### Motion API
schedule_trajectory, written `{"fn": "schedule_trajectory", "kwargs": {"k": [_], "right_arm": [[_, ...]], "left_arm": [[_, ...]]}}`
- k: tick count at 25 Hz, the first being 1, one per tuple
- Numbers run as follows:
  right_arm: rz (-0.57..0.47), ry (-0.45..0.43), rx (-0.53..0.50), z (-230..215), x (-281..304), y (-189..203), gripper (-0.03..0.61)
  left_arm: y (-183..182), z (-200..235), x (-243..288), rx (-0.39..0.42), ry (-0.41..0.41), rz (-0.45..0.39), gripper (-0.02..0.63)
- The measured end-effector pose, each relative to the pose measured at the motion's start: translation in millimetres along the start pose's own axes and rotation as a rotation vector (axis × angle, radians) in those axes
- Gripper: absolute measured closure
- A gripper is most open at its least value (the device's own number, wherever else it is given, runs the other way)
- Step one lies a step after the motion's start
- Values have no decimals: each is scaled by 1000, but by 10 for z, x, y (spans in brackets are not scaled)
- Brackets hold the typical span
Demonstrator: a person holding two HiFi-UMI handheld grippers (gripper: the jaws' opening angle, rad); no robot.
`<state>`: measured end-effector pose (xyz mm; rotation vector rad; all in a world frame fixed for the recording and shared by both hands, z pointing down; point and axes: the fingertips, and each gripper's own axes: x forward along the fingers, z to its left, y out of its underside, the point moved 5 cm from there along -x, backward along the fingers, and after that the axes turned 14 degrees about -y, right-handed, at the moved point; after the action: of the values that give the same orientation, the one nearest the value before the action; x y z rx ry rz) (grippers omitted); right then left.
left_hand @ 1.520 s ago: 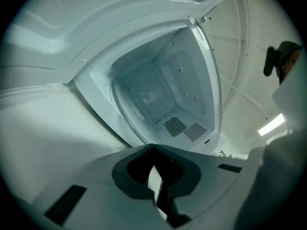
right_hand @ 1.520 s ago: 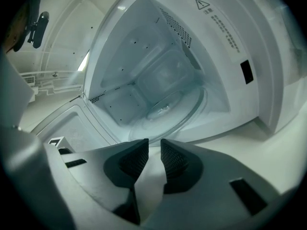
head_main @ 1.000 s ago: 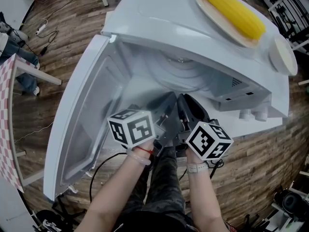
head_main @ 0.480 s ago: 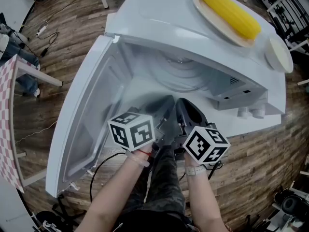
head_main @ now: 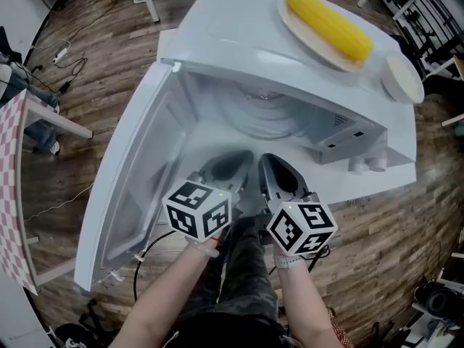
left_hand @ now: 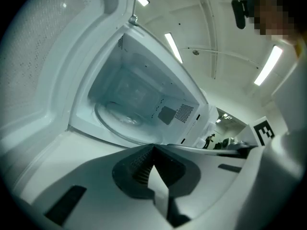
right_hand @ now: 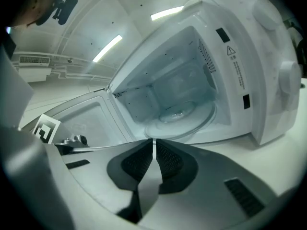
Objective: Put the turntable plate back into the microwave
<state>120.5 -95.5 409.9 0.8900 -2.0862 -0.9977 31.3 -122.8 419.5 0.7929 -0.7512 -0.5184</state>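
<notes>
Inside the open microwave [head_main: 239,46] lies the turntable plate [head_main: 272,114], a corn cob [head_main: 330,26] sits on a plate [head_main: 330,59] on its roof, and out front the left gripper [left_hand: 152,148] is pinched together empty, the right gripper [right_hand: 153,143] has just been closing to an empty slit.

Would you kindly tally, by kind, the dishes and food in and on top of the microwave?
Glass turntable plate, inside: 1
Plate, on top: 1
Corn cob, on that plate: 1
Small white dish, on top: 1
Total: 4
</notes>
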Motion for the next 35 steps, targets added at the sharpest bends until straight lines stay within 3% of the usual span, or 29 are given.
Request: {"fn": "schedule_trajectory", "kwargs": {"k": [12, 21, 35], "right_arm": [[45, -23, -98, 410, -241, 67, 538], [54, -10, -123, 640, -461, 133, 538], [31, -48, -181, 1015, -787, -6, 539]], "left_arm": [[95, -169, -419, 61, -7, -36, 601], [190, -231, -701, 54, 4, -23, 601], [69, -506, -1122, 68, 52, -80, 601]]}}
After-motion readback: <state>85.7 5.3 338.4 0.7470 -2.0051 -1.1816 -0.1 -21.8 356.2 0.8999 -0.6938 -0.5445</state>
